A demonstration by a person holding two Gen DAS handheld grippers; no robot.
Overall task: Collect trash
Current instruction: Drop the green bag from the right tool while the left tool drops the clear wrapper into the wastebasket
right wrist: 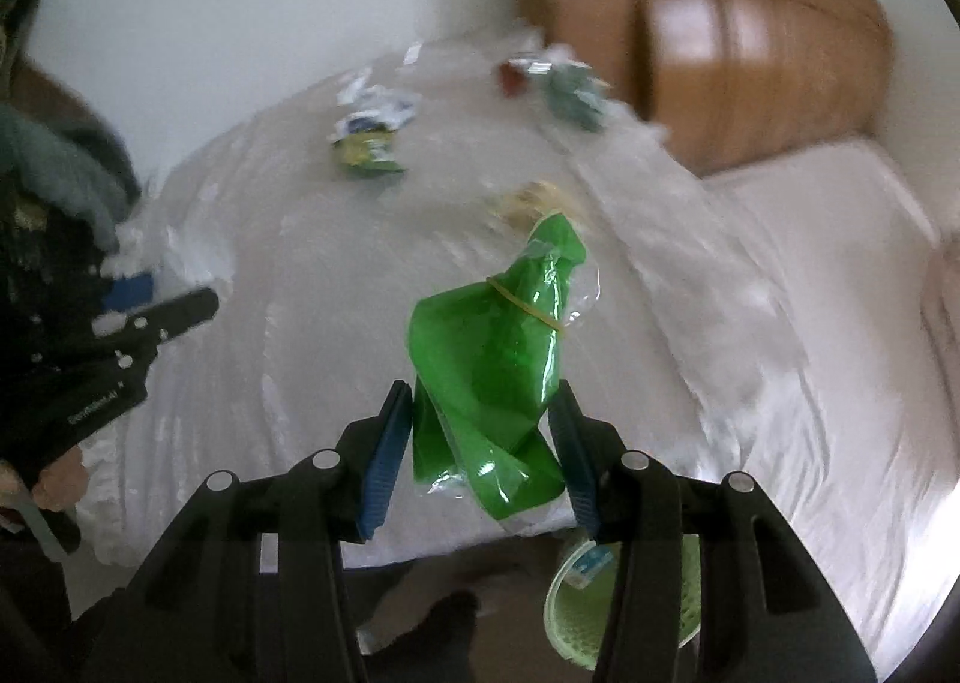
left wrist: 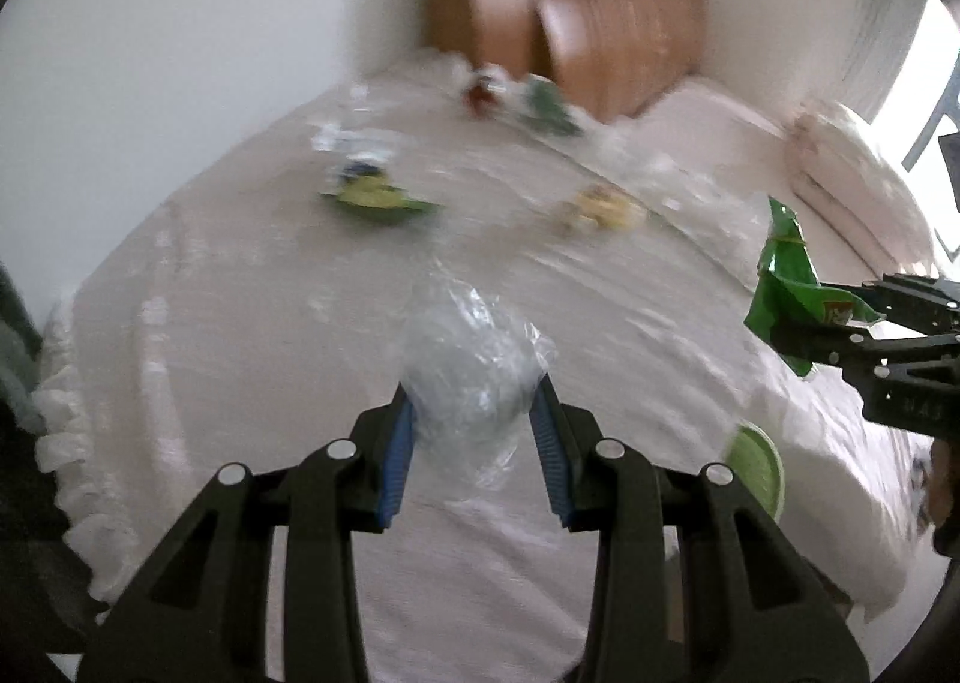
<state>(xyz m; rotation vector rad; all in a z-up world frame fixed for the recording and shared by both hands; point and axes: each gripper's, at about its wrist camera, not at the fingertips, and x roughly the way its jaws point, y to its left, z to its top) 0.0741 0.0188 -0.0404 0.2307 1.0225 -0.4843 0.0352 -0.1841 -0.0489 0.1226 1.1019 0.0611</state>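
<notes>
My left gripper (left wrist: 474, 413) is shut on a crumpled clear plastic bag (left wrist: 474, 359), held above the white bed (left wrist: 240, 335). My right gripper (right wrist: 483, 425) is shut on a green plastic wrapper (right wrist: 498, 359) tied with a rubber band; in the left wrist view that wrapper (left wrist: 786, 287) and gripper show at the right edge. More litter lies on the far part of the bed: a green-yellow wrapper (left wrist: 378, 197), a yellowish one (left wrist: 600, 209), a red and a green one (left wrist: 522, 101). A light green mesh basket (right wrist: 624, 599) stands on the floor below the bed edge.
A brown wooden headboard (left wrist: 600, 23) rises behind the bed, with white pillows (left wrist: 852, 185) to the right. A white wall is at the left. Dark clothing of the person shows at the left edge (right wrist: 54, 191). A dark foot shape is on the floor (right wrist: 444, 623).
</notes>
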